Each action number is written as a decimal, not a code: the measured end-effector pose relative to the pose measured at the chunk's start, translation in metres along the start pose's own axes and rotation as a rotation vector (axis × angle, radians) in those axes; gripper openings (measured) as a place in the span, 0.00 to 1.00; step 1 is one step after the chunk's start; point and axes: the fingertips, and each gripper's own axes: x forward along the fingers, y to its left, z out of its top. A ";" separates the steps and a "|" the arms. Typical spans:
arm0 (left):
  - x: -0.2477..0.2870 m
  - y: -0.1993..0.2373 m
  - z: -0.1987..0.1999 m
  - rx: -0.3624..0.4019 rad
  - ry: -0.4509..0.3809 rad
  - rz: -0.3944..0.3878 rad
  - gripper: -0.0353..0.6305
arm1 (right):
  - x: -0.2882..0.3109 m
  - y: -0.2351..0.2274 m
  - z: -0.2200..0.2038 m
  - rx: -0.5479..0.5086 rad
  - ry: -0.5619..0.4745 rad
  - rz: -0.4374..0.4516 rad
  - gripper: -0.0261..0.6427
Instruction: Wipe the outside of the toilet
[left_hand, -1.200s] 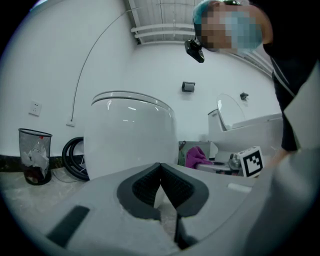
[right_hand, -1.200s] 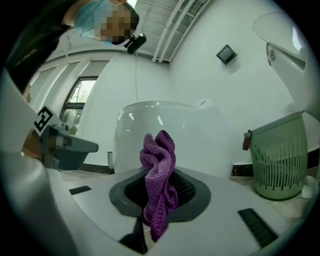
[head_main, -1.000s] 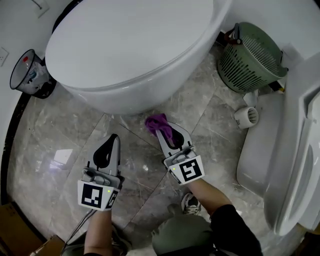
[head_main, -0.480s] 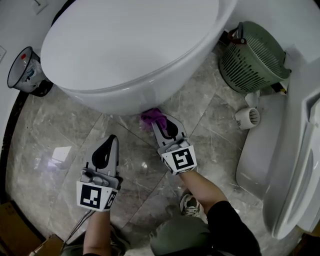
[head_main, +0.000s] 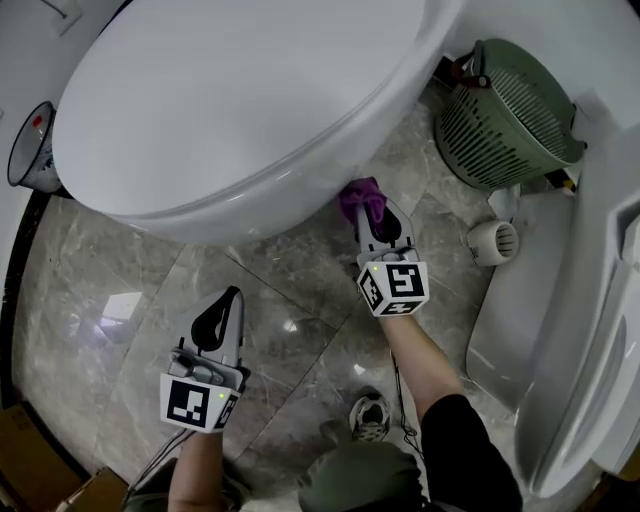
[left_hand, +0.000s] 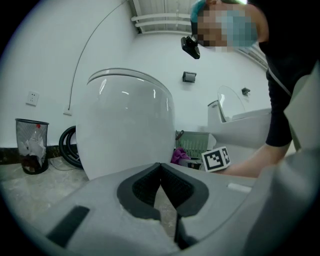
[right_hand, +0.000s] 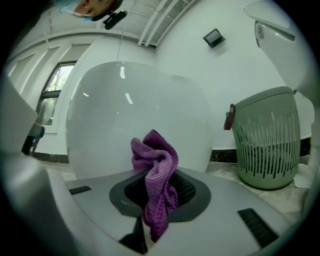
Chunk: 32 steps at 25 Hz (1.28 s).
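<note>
A white toilet (head_main: 230, 110) with its lid down fills the top of the head view. My right gripper (head_main: 372, 212) is shut on a purple cloth (head_main: 360, 198), which sits against the bowl's lower right side. In the right gripper view the purple cloth (right_hand: 156, 175) bunches up between the jaws with the toilet's wall (right_hand: 135, 115) right behind it. My left gripper (head_main: 222, 315) hangs lower left over the floor, shut with nothing in it. The left gripper view shows the toilet (left_hand: 125, 130), the cloth (left_hand: 179, 156) and the right gripper's marker cube (left_hand: 216, 159).
A green slatted basket (head_main: 505, 100) lies right of the toilet, close to my right gripper. A mesh waste bin (head_main: 30, 150) stands at the left by the wall. Another white fixture (head_main: 590, 300) runs along the right edge. A small white vent piece (head_main: 493, 240) lies on the marble floor (head_main: 110, 300).
My right gripper has carried the purple cloth from the bowl's front underside up and to the right along the toilet's side. My left gripper dropped slightly lower and stays shut.
</note>
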 end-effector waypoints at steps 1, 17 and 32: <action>0.001 -0.001 -0.002 -0.002 0.006 0.001 0.06 | 0.006 -0.015 0.002 -0.003 -0.001 -0.030 0.14; 0.000 -0.002 -0.024 -0.017 0.081 0.027 0.06 | 0.093 -0.154 0.029 0.042 0.063 -0.325 0.14; 0.002 0.027 0.006 0.099 0.043 -0.063 0.06 | -0.016 -0.067 0.041 0.133 0.016 -0.177 0.14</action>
